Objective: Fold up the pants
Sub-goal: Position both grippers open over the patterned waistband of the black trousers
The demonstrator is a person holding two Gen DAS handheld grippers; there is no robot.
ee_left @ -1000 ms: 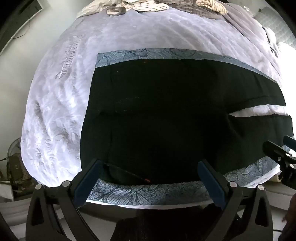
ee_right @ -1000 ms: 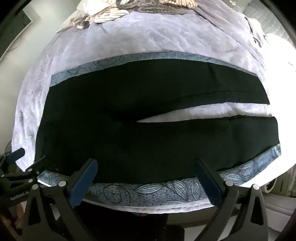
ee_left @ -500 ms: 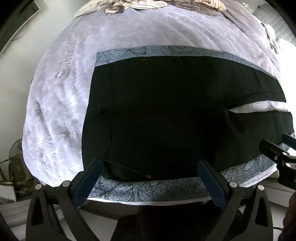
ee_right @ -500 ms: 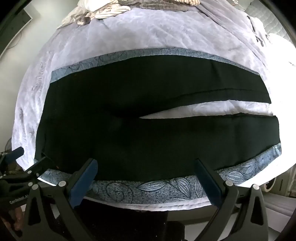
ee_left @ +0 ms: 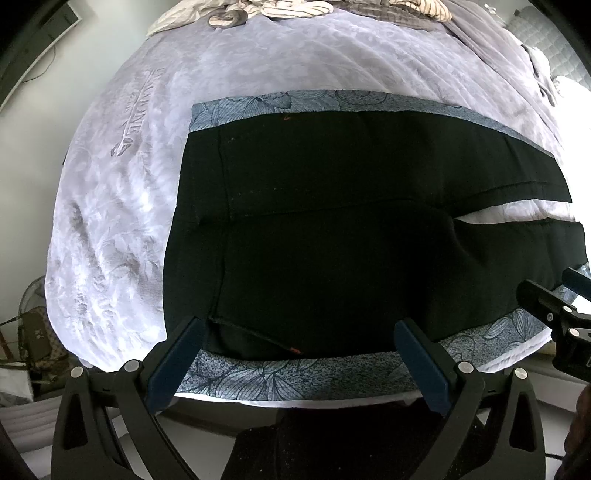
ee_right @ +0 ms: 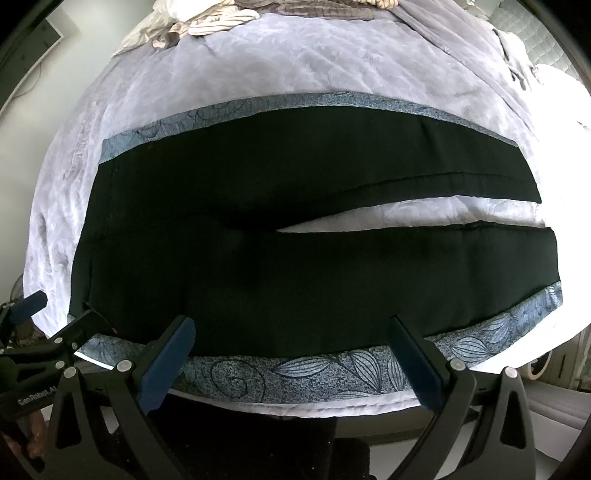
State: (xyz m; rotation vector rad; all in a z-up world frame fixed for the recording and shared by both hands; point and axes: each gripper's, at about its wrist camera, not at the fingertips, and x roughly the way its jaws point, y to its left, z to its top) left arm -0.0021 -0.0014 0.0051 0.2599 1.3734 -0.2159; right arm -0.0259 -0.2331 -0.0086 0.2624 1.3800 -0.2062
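Observation:
Black pants (ee_left: 332, 240) lie flat on a blue leaf-patterned cloth (ee_left: 280, 376) on the bed, with the waist to the left and the two legs running right. A narrow gap of sheet (ee_right: 406, 218) parts the legs. My left gripper (ee_left: 297, 328) hovers open at the near hem by the waist end, holding nothing. Over the near leg (ee_right: 369, 280), my right gripper (ee_right: 291, 325) is open too, its fingers wide apart. Each gripper shows in the other's view: the right gripper (ee_left: 546, 299) at the right edge, the left gripper (ee_right: 48, 325) at the left edge.
A grey-lilac bedspread (ee_left: 295, 62) covers the bed. Crumpled clothes (ee_left: 288, 7) are piled at the far end, and white bedding (ee_right: 554, 85) lies at the far right. A patterned bag (ee_left: 37, 332) and a fan stand on the floor to the left.
Both views have shifted only slightly. The pants lie as before and both grippers stay open.

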